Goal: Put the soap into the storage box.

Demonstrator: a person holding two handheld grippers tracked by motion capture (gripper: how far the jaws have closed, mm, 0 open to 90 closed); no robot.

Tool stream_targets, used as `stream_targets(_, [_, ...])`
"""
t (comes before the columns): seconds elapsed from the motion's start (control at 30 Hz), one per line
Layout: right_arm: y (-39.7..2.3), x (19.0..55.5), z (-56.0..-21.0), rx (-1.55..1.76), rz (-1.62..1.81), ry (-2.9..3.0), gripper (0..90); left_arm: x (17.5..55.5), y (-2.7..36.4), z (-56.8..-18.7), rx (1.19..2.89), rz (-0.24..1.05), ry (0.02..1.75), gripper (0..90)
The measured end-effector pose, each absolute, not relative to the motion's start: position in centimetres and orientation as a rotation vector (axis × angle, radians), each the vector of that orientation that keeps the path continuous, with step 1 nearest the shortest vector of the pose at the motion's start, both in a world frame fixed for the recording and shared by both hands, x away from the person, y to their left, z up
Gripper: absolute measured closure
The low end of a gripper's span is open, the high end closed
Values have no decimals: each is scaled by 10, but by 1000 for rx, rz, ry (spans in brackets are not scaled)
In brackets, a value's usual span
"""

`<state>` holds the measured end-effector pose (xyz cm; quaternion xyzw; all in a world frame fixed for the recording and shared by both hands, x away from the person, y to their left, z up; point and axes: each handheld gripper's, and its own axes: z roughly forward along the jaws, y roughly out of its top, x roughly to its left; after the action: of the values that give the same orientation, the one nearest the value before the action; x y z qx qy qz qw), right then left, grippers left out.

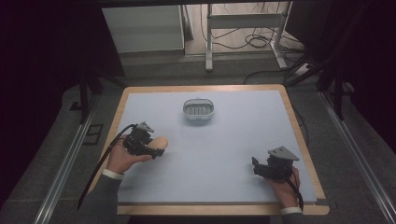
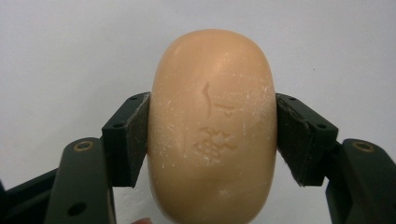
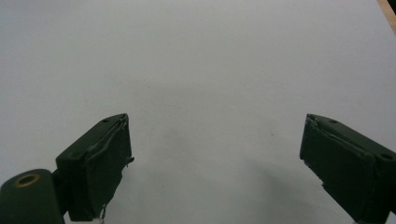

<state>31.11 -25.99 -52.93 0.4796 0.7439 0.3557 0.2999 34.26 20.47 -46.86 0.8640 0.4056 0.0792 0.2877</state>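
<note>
Clamping a tan bar of soap (image 1: 159, 141) between its pads, the left tool (image 1: 148, 148) sits at the tabletop's (image 1: 224, 154) left side. Its own view gives what the high view cannot: stamped characters and pale scuffs on the soap (image 2: 212, 126), whose lower end is cut off. Farther back in the middle stands a small grey dish (image 1: 198, 110), its contents hard to make out. At the right, the right tool (image 3: 215, 163) has jaws spread apart over bare surface.

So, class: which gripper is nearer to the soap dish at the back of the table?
Left. The left gripper, holding the soap, sits nearer the soap dish; the right gripper waits farther back.
</note>
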Motion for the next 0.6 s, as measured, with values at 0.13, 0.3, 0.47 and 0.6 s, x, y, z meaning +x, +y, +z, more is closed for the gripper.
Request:
stream_targets(0.13, [-260,311,-529,1272,940,1978,91,345,204,-468,2313,213,1085,325])
stream_targets(0.3, [-260,311,-529,1271,940,1979,91,347,203,-467,2314,216,1082,325])
stream_targets(0.47, [-260,311,-529,1270,939,1979,91,349,201,-464,2319,224,1074,325])
stream_targets(0.6, [-259,311,-530,1271,936,1979,91,351,199,-462,2319,226,1071,325])
